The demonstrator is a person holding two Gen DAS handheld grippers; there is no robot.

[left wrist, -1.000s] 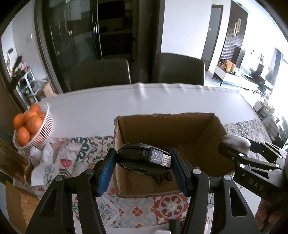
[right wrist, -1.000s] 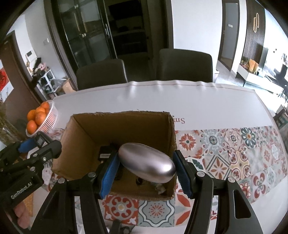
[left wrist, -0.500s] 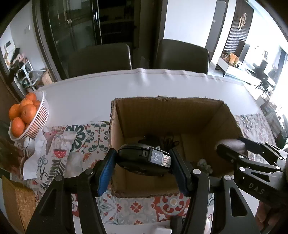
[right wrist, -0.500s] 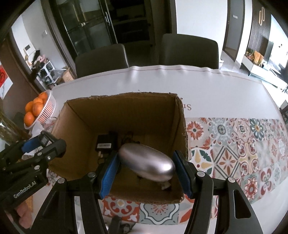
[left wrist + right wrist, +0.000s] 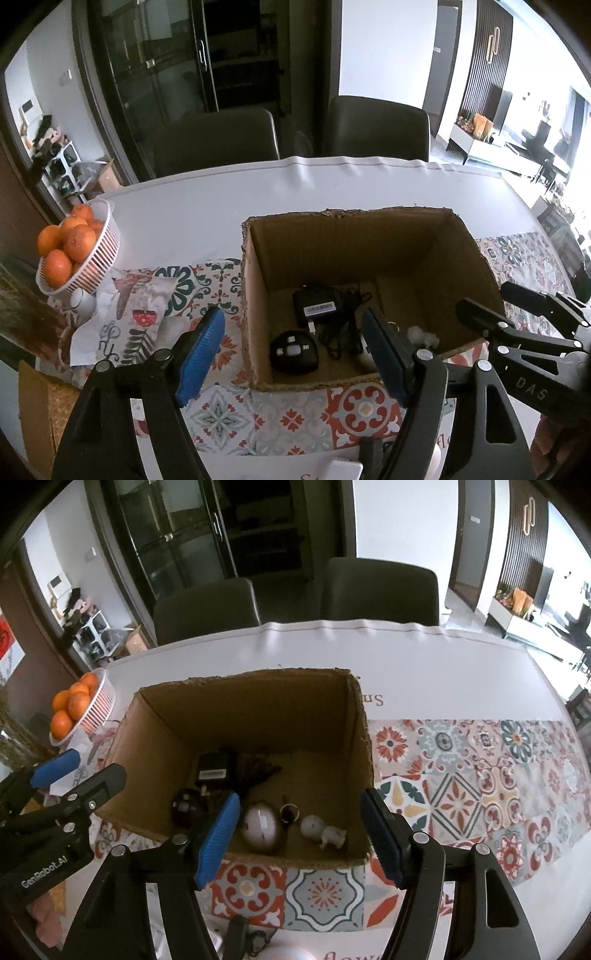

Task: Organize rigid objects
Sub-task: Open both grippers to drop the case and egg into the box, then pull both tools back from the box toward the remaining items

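Note:
An open cardboard box [image 5: 369, 236] [image 5: 258, 701] stands on the table. Inside lie a round black device [image 5: 293, 350] [image 5: 185, 805], a black adapter with its cable [image 5: 317, 304] [image 5: 214, 768], a silver oval object [image 5: 260, 825], a key ring [image 5: 289, 812] and a small white figurine [image 5: 323, 830] [image 5: 423, 336]. My left gripper [image 5: 291, 354] is open and empty above the box's near left corner. My right gripper [image 5: 301, 834] is open and empty above the box's near edge, and it also shows at the right of the left wrist view [image 5: 517, 325].
A white basket of oranges [image 5: 74, 247] [image 5: 81, 712] stands at the table's left, beside a patterned cloth [image 5: 129, 317]. A tiled patterned runner [image 5: 480, 775] covers the table's near side. Two dark chairs [image 5: 288, 136] stand behind the table. A white card [image 5: 340, 470] lies at the near edge.
Both grippers opened. The black device dropped from my left gripper into the box, and the silver oval object dropped from my right gripper into the box.

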